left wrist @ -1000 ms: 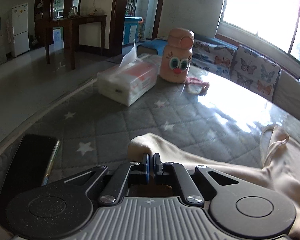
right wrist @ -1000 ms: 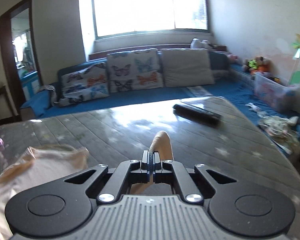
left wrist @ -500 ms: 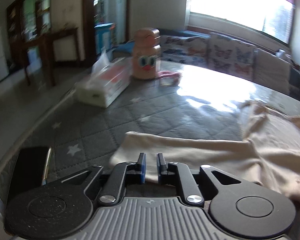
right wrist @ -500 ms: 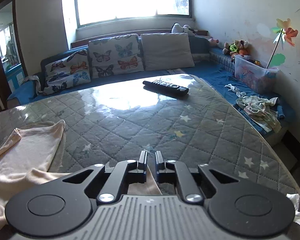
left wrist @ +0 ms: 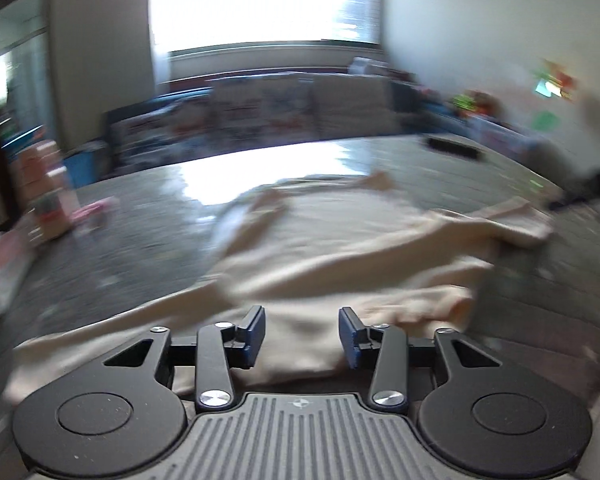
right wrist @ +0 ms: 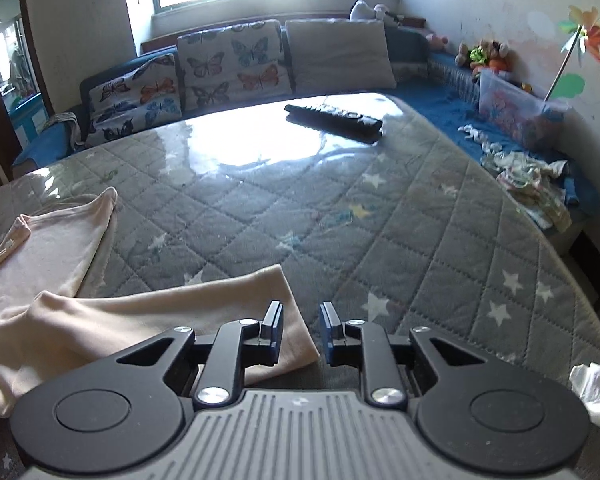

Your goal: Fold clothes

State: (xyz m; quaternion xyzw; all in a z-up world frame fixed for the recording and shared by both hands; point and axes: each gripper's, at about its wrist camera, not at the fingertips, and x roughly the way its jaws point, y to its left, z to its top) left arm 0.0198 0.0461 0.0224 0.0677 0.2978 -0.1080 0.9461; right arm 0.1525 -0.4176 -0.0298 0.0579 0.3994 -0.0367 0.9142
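tabletop (right wrist: 420, 216): grey quilted cover, white stars, glossy under window glare. garment (left wrist: 340, 248): cream, spread flat, one sleeve (right wrist: 204, 304) stretched out. left gripper (left wrist: 302, 334): jaws wide apart above cloth, empty. right gripper (right wrist: 301, 330): jaws apart over sleeve end. remote (right wrist: 334, 118) at far edge. sofa (right wrist: 236, 68), butterfly cushions, beneath window.

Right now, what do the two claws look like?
Both match: the left claw and right claw have matte black linkage arms with silver rivets, round black discs, a ribbed grey body and blue-padded fingers. No cables or sleeves show.
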